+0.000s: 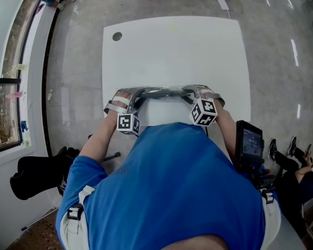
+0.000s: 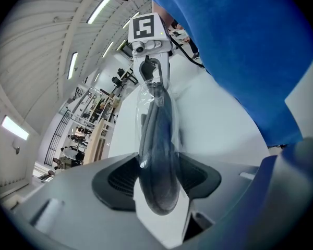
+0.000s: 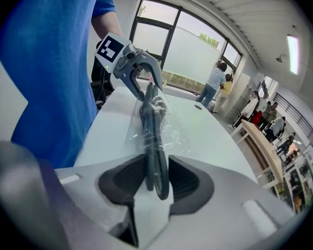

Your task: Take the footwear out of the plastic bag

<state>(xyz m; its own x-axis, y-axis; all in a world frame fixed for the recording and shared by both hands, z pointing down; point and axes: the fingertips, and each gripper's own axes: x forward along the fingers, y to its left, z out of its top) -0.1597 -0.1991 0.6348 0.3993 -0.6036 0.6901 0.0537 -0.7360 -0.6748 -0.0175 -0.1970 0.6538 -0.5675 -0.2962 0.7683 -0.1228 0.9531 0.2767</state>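
Hanging above the white square table (image 1: 172, 46), head view: dark grey flat footwear (image 1: 164, 92) is being held taut from both ends.

Left gripper view: left gripper (image 2: 157, 178) is clenching one end through the clear plastic bag (image 2: 144, 103), probably anchoring it.

Right gripper view: right gripper (image 3: 156, 178) is gripping the opposite bagged end.

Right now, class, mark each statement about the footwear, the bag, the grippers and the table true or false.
1. The footwear is inside the bag. True.
2. Only the left gripper holds it. False: the right gripper grips the other end too.
3. The table is white. True.
4. The footwear is red. False: it is dark.
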